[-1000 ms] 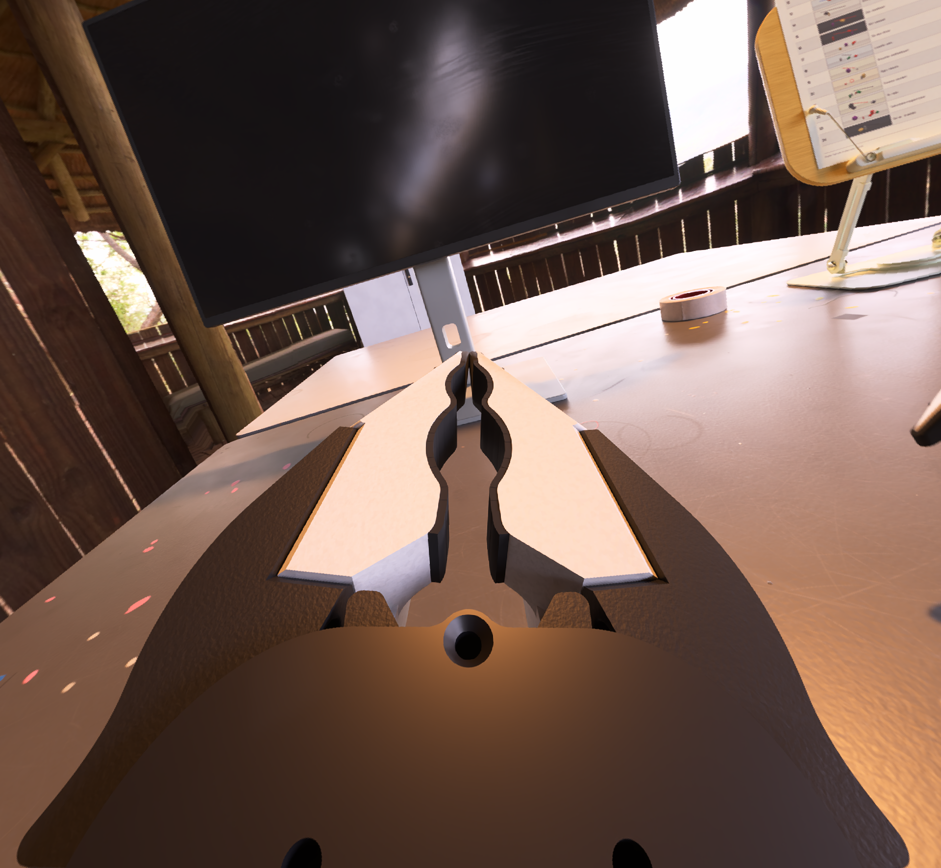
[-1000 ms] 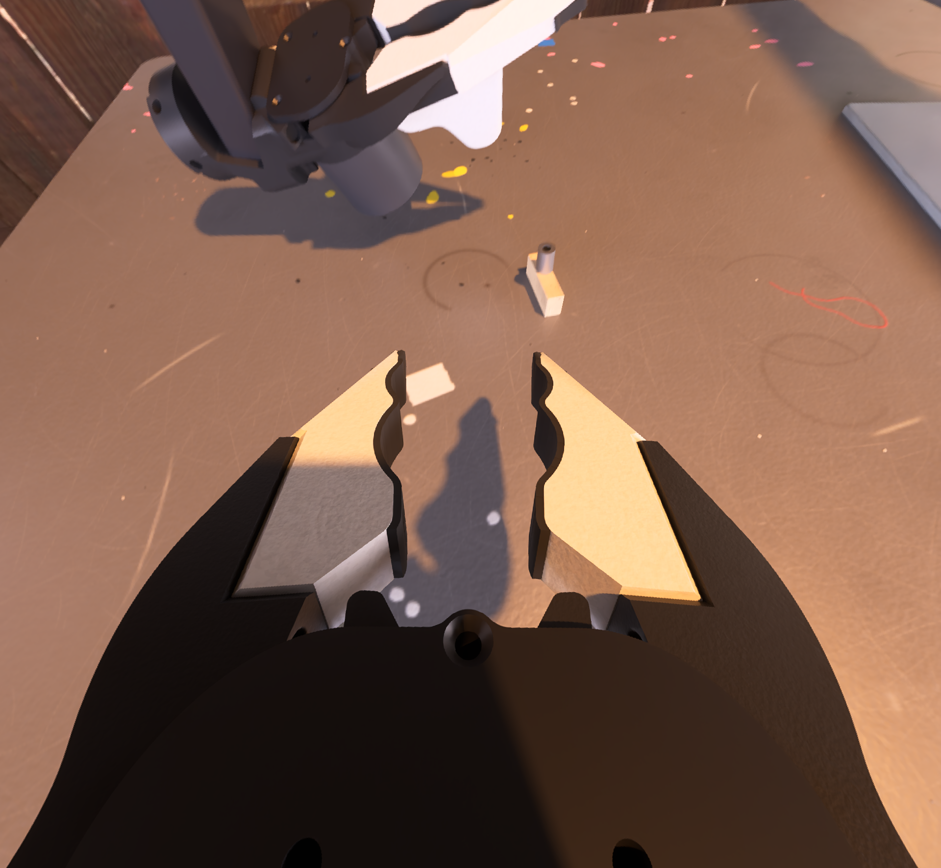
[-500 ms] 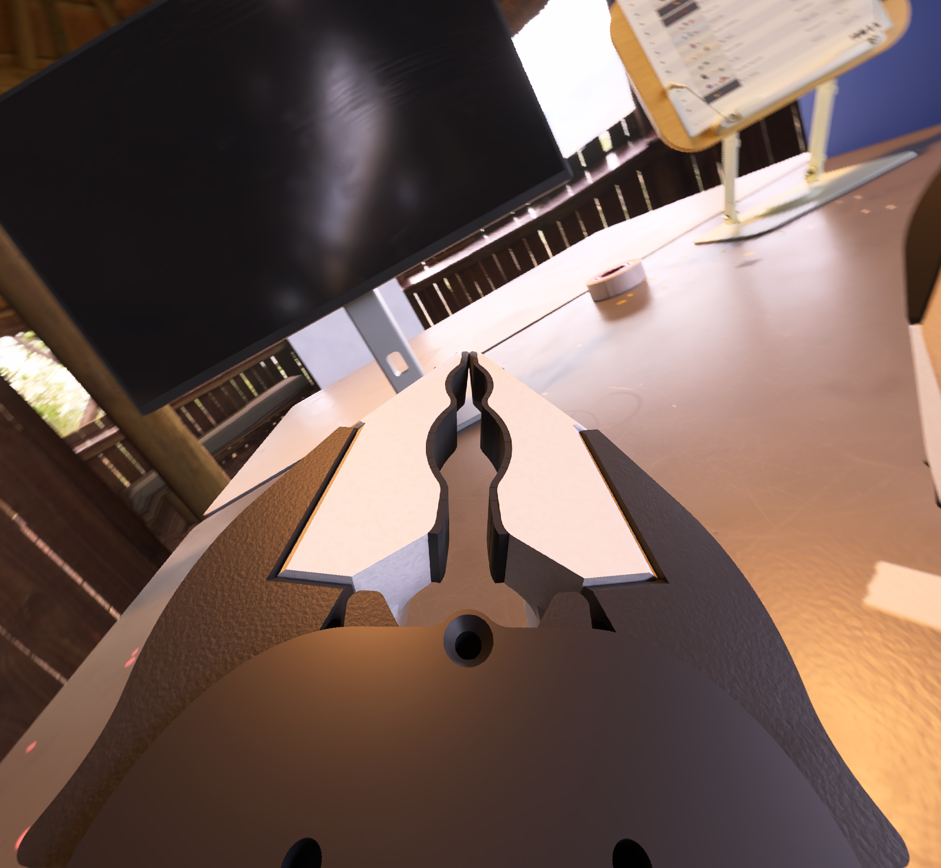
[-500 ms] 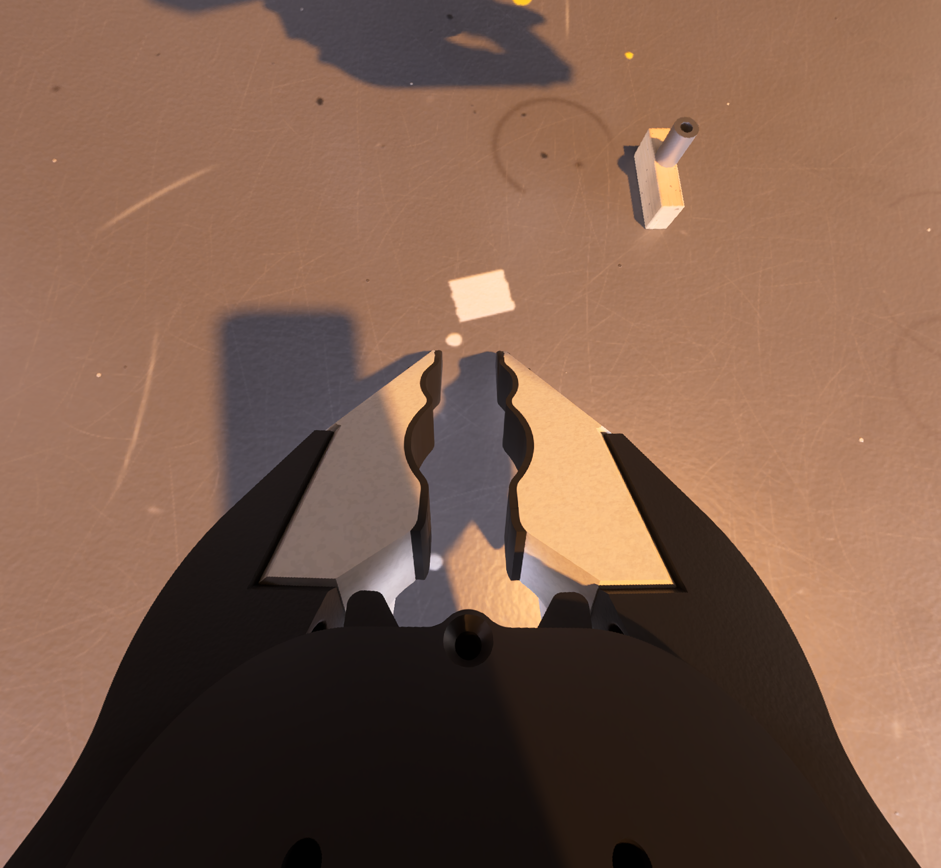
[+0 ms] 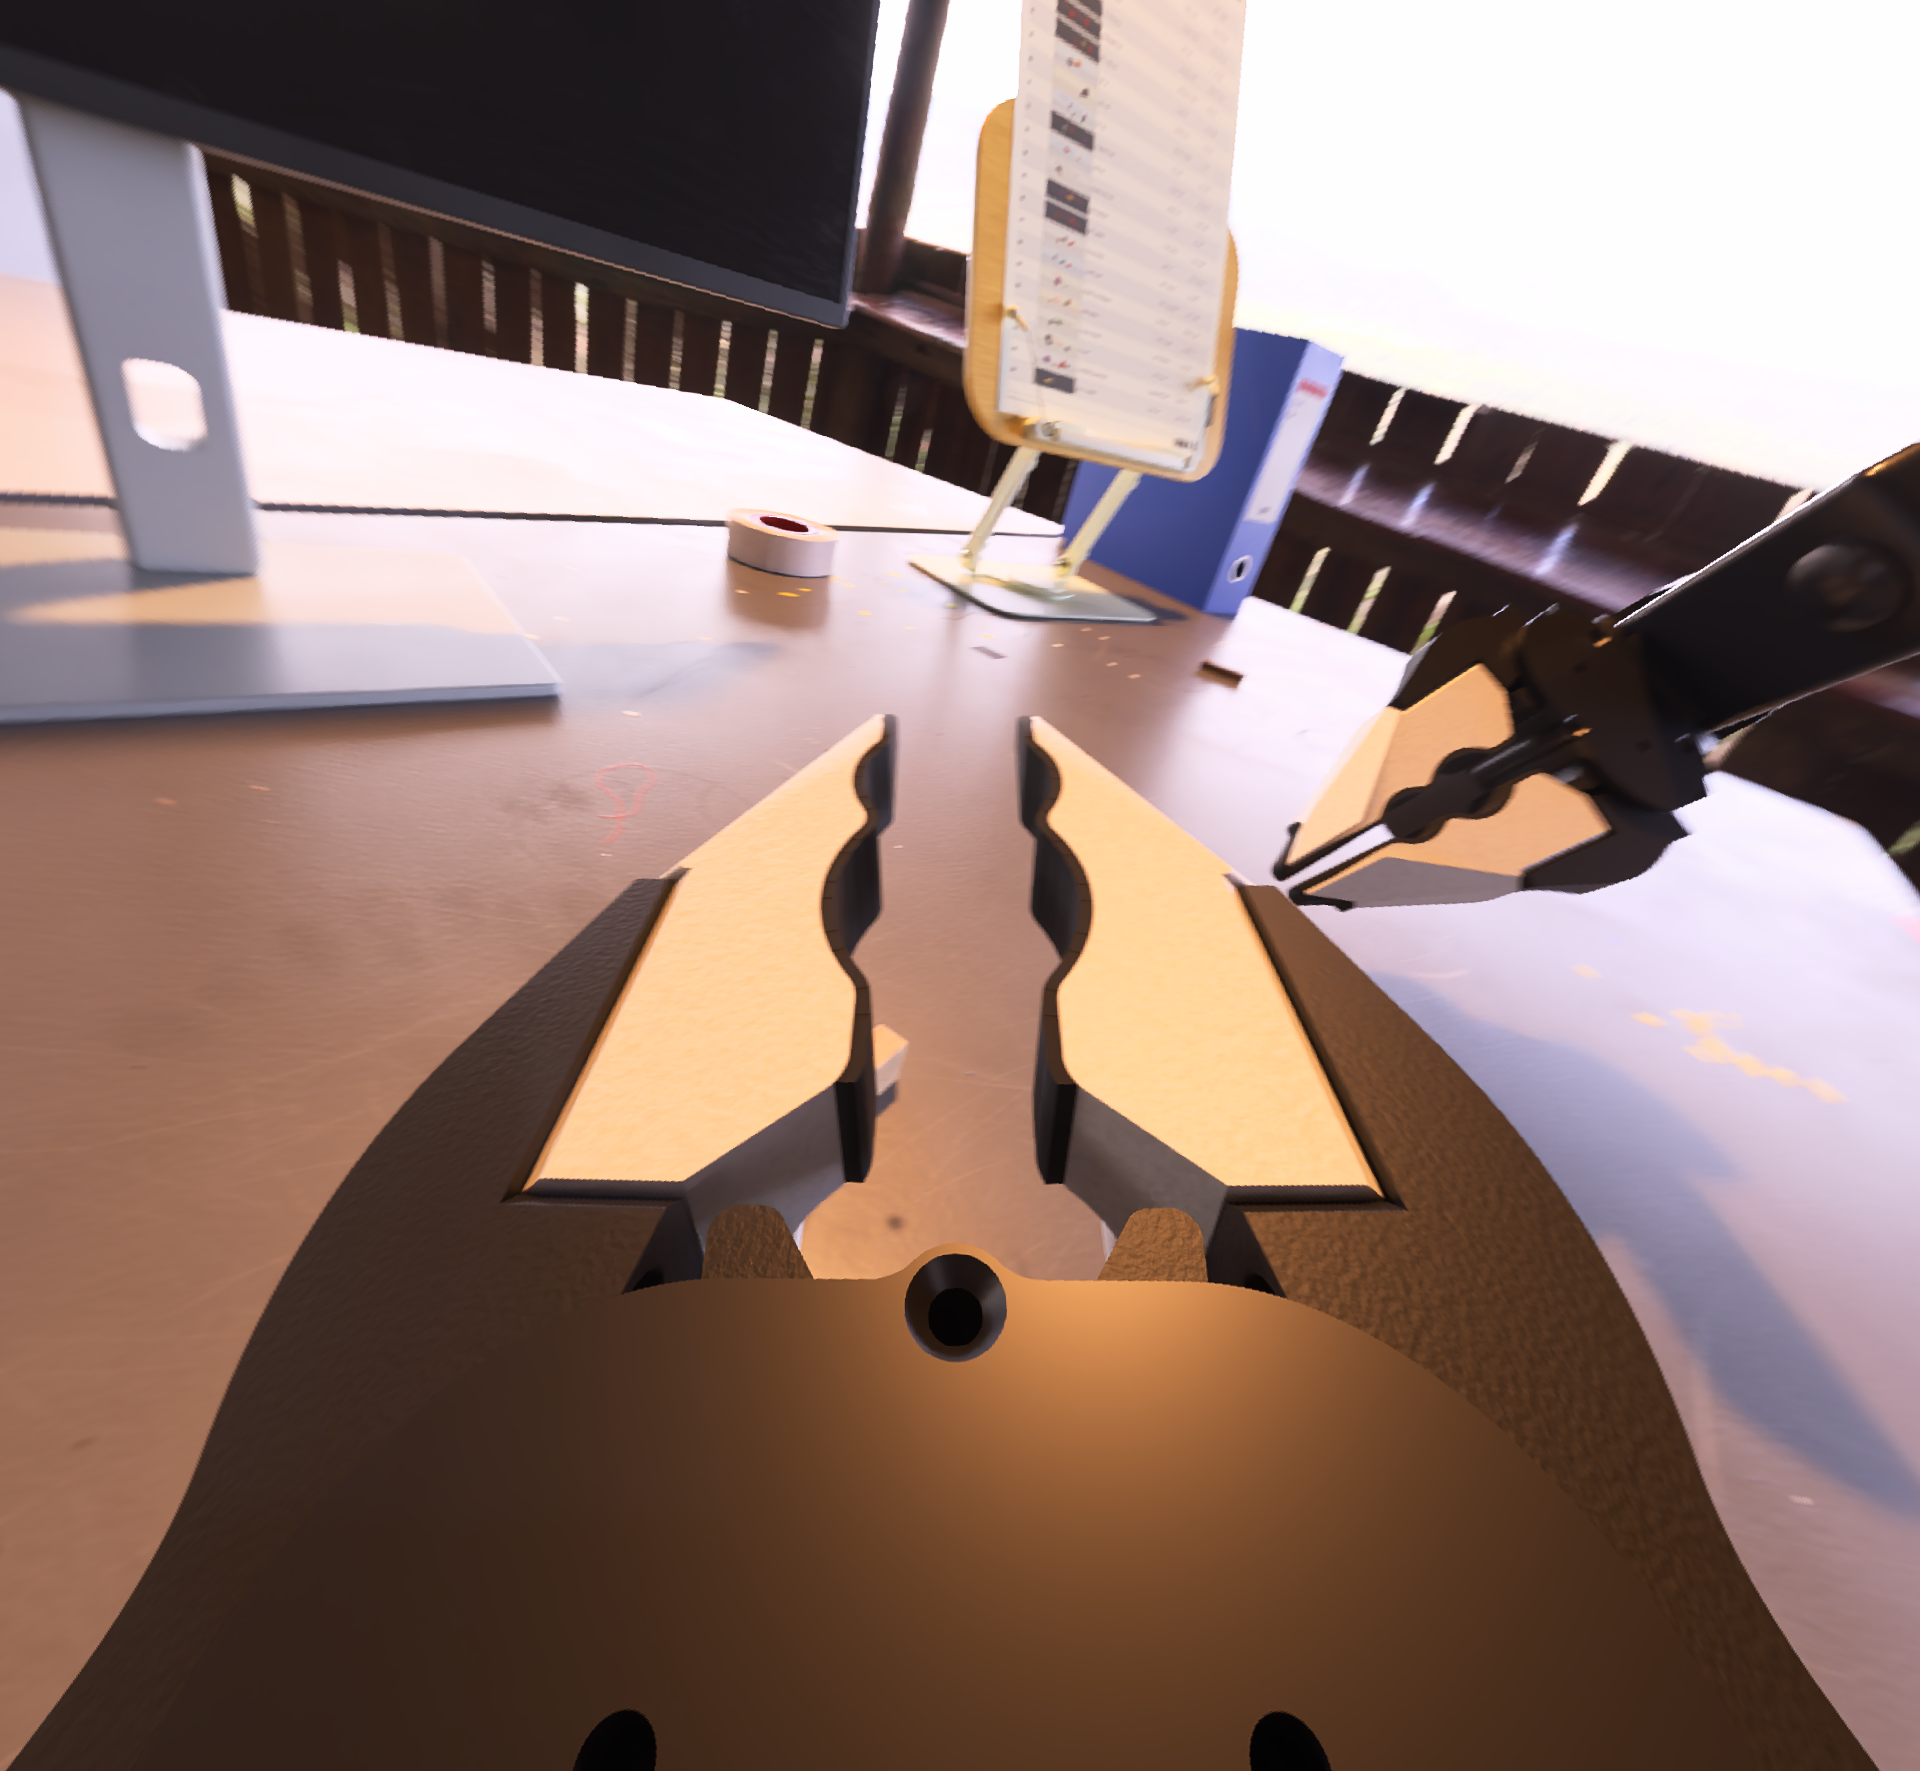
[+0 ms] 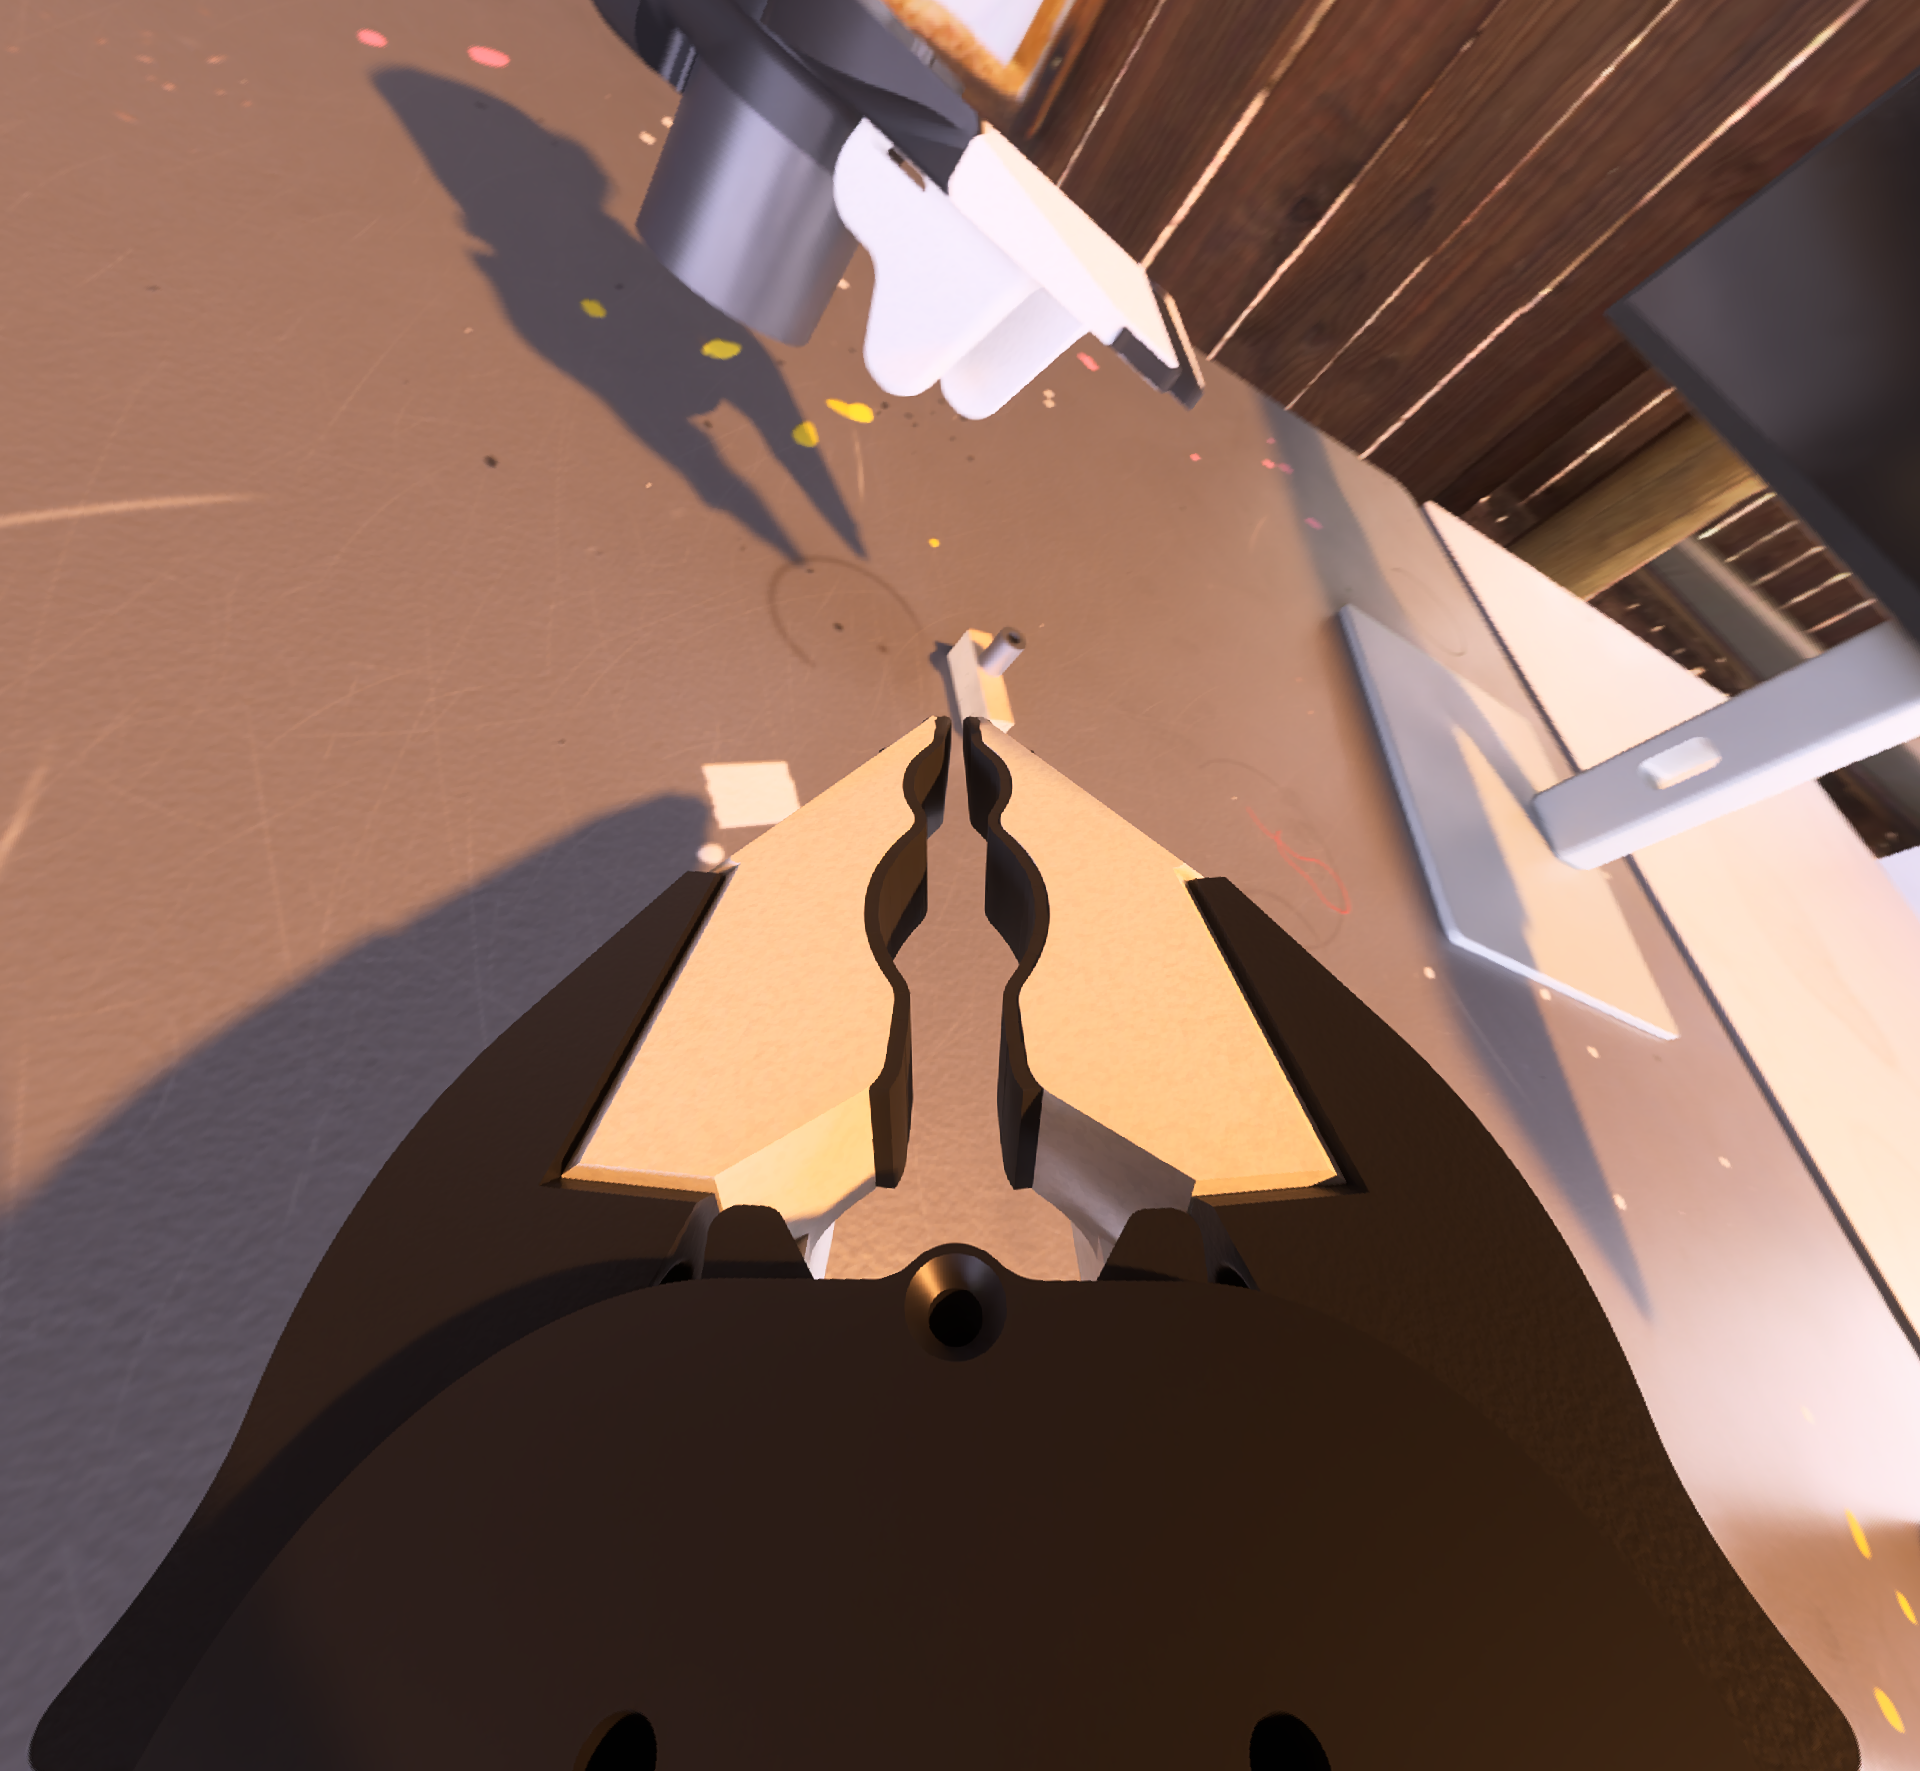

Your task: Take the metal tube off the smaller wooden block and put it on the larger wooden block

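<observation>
A short metal tube (image 6: 1004, 652) stands upright on a small pale wooden block (image 6: 971, 687) on the brown table, just beyond the tips of my right gripper (image 6: 956, 732). That gripper is shut and empty. A flat pale square block (image 6: 750, 791) lies on the table to the left of its fingertips. My left gripper (image 5: 956, 734) is open and empty, low over the table. A pale block corner (image 5: 889, 1061) shows under its left finger; I cannot tell which block it is. The left gripper also hangs above the table in the right wrist view (image 6: 1164, 365), and the right gripper appears in the left wrist view (image 5: 1294, 878).
A monitor (image 5: 436, 38) on a grey stand with a flat base (image 5: 260, 651) is at the far left. A tape roll (image 5: 781, 540), a clipboard on a stand (image 5: 1107, 267) and a blue binder (image 5: 1236, 474) stand farther back. A wooden wall (image 6: 1455, 111) borders the table.
My left gripper has opened and swung right, bringing the right gripper into its view. My right gripper has closed from open and turned, with the tube's block now just past its tips.
</observation>
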{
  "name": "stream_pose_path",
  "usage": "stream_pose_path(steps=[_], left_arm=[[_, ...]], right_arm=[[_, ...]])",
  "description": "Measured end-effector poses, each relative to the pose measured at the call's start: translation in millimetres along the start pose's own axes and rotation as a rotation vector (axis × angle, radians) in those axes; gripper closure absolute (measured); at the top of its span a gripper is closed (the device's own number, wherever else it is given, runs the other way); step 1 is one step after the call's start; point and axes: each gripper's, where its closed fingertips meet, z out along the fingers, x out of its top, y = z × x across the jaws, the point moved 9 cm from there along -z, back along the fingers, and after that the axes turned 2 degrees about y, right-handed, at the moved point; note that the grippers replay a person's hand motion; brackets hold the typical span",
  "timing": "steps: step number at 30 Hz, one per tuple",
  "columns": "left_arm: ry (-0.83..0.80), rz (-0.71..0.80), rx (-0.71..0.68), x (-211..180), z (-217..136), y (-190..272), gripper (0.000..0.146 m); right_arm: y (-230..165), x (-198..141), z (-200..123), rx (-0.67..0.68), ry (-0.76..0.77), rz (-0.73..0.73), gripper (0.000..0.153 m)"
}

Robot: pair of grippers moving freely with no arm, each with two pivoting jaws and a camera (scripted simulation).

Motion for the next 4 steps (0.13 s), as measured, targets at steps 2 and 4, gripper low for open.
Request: stream_pose_path(steps=[2,4], left_arm=[[0.014,-0.055,-0.051,0.7,0.9,1.9,0.103],[0.011,-0.013,-0.12,1.8,2.2,7.7,0.085]], right_arm=[[1.5,2.8,-1.3,-0.034,0.023,0.005,0.151],[5.2,4.9,-1.7,-0.032,0.06,0.111,0.151]])
